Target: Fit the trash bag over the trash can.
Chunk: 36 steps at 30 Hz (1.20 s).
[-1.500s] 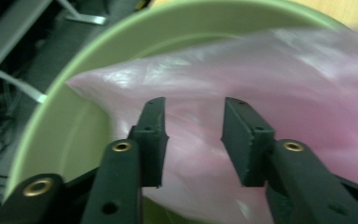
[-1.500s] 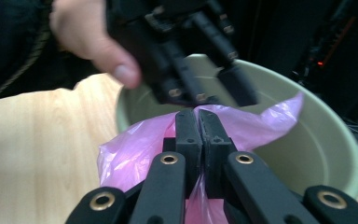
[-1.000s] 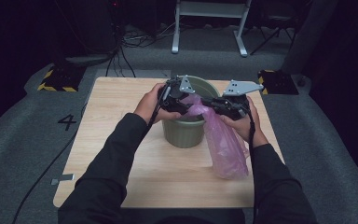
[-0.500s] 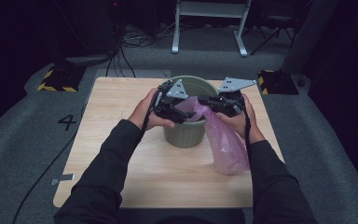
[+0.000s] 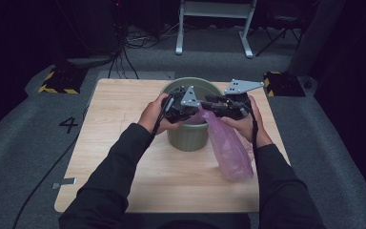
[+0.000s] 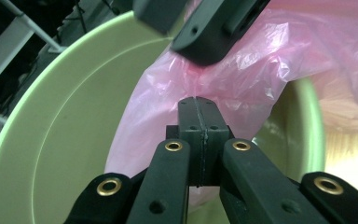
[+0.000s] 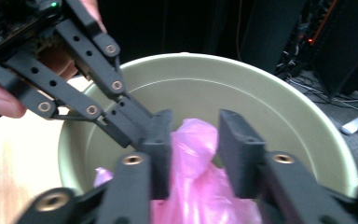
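Toward the far edge of the wooden worktop (image 5: pixel 124 157), about midway along it, stands a pale green bucket (image 5: pixel 188 137), and both claws meet above its rim. A pink plastic bag (image 5: pixel 230 151) has its top gathered over the bucket's mouth, while the rest hangs down outside the bucket on the side facing the right edge and rests on the wood. In the left gripper view, the left claw (image 6: pixel 197 105) is pressed together on a bunched fold of the bag (image 6: pixel 242 79), directly over the bucket's inside wall (image 6: pixel 74 140). In the right gripper view, the right claw (image 7: pixel 196 154) stands parted, its jaws on either side of a raised peak of the bag (image 7: pixel 193 154) without visibly squeezing it; the left claw's black linkage (image 7: pixel 88 70) reaches in beside it, touching or nearly touching its near jaw.
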Each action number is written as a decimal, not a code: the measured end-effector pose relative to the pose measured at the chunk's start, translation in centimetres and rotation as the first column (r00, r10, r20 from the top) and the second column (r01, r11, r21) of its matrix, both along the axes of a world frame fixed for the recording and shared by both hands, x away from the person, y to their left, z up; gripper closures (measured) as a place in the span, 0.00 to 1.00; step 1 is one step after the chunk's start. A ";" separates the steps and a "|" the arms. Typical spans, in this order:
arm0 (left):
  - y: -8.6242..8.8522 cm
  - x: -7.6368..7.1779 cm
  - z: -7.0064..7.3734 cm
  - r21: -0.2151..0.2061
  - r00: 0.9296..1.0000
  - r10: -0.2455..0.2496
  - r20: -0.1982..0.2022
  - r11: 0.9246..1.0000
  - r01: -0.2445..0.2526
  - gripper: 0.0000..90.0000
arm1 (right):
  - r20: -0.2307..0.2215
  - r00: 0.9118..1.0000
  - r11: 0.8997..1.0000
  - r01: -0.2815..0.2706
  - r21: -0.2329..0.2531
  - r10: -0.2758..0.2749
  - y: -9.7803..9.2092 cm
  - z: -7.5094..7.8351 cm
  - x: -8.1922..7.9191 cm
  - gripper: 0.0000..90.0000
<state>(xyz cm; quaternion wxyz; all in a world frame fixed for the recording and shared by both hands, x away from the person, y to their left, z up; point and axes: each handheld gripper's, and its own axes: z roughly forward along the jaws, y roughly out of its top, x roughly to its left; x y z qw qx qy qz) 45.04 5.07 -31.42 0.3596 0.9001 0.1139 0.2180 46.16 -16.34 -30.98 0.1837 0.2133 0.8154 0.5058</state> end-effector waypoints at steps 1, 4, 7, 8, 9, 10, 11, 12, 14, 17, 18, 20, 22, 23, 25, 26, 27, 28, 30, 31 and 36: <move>0.0 0.0 0.0 0.008 1.000 0.002 0.006 1.000 -0.002 1.00 | 0.002 1.000 1.000 0.006 0.006 -0.006 -0.2 0.0 0.0 0.60; 0.2 0.2 -0.2 0.009 1.000 0.016 0.003 1.000 -0.016 1.00 | -0.004 1.000 1.000 0.015 0.012 -0.015 -0.6 0.1 -0.2 0.46; 0.6 0.4 -0.4 0.019 0.999 0.043 0.002 0.999 -0.043 1.00 | 0.017 0.999 1.000 0.027 -0.008 -0.027 -0.9 0.3 -1.1 0.38; 0.8 0.5 -0.4 0.018 0.999 0.045 0.001 0.999 -0.045 1.00 | 0.025 0.999 1.000 0.022 -0.012 -0.022 -1.0 0.4 -1.5 0.36; 0.8 0.5 -0.4 0.018 0.999 0.045 0.001 0.999 -0.045 1.00 | 0.032 0.999 1.000 0.014 -0.018 -0.013 -1.2 0.5 -1.8 0.34; 1.0 0.6 -0.4 0.015 0.999 0.052 0.000 0.999 -0.052 1.00 | 0.032 0.999 1.000 0.014 -0.018 -0.013 -1.2 0.5 -1.8 0.34; 1.3 0.7 -0.5 0.015 0.998 0.063 0.002 0.998 -0.063 1.00 | 0.035 0.999 1.000 0.009 -0.022 -0.008 -1.4 0.6 -2.3 0.34; 1.6 0.9 -0.5 0.014 0.998 0.070 -0.007 0.997 -0.070 1.00 | 0.040 0.999 0.999 -0.002 -0.036 0.003 -2.0 0.6 -3.0 0.33; 1.8 1.0 -0.6 0.015 0.997 0.074 -0.009 0.997 -0.074 1.00 | 0.040 0.999 0.999 -0.006 -0.037 0.008 -2.2 0.5 -3.3 0.32; 2.1 1.3 -0.6 -0.014 0.998 0.062 -0.016 0.998 -0.062 1.00 | 0.025 1.000 0.998 -0.001 -0.058 0.002 -3.0 0.1 -3.7 0.44; 2.1 1.3 -0.6 -0.014 0.998 0.062 -0.016 0.998 -0.062 1.00 | 0.025 1.000 0.997 0.014 -0.071 -0.013 -2.9 0.0 -3.6 0.58; 2.1 1.2 -0.4 -0.040 0.998 0.055 -0.010 0.998 -0.056 0.99 | -0.002 1.000 0.997 0.011 -0.077 -0.011 -2.9 -0.2 -3.3 0.62; 1.9 0.9 -0.3 -0.040 0.999 0.045 -0.003 0.998 -0.045 0.92 | -0.024 1.000 0.995 0.017 -0.102 -0.019 -2.7 -0.5 -2.8 0.68; 1.9 0.9 -0.3 -0.040 0.999 0.043 -0.001 0.998 -0.043 0.91 | -0.030 0.999 0.995 0.023 -0.102 -0.026 -2.7 -0.6 -2.7 0.68; 2.1 0.9 -0.2 -0.058 0.999 0.049 -0.003 0.997 -0.049 0.83 | -0.051 0.998 0.995 0.026 -0.092 -0.030 -2.8 -0.6 -2.5 0.70; 2.1 0.9 -0.2 -0.058 0.999 0.049 -0.003 0.997 -0.049 0.79 | -0.051 0.998 0.995 0.026 -0.092 -0.030 -2.8 -0.6 -2.5 0.70; 2.2 1.0 -0.2 -0.071 0.999 0.053 -0.011 0.996 -0.054 0.71 | -0.061 0.998 0.996 0.020 -0.093 -0.025 -2.9 -0.7 -2.3 0.85; 2.2 1.0 -0.2 -0.081 0.998 0.060 -0.016 0.995 -0.061 0.71 | -0.061 0.998 0.996 0.020 -0.093 -0.025 -2.9 -0.7 -2.3 0.85; 2.1 0.9 -0.2 -0.079 0.997 0.080 -0.015 0.994 -0.081 0.53 | -0.066 0.998 0.996 0.016 -0.089 -0.022 -3.0 -0.6 -2.2 0.96; 2.1 0.8 -0.2 -0.101 0.997 0.076 -0.017 0.992 -0.077 0.47 | -0.055 0.998 0.996 0.010 -0.084 -0.014 -2.9 -0.4 -2.2 0.99; 1.6 0.4 0.1 -0.120 0.999 0.047 -0.016 0.992 -0.049 0.32 | -0.037 0.999 0.997 0.001 -0.072 -0.004 -2.3 0.4 -2.2 0.99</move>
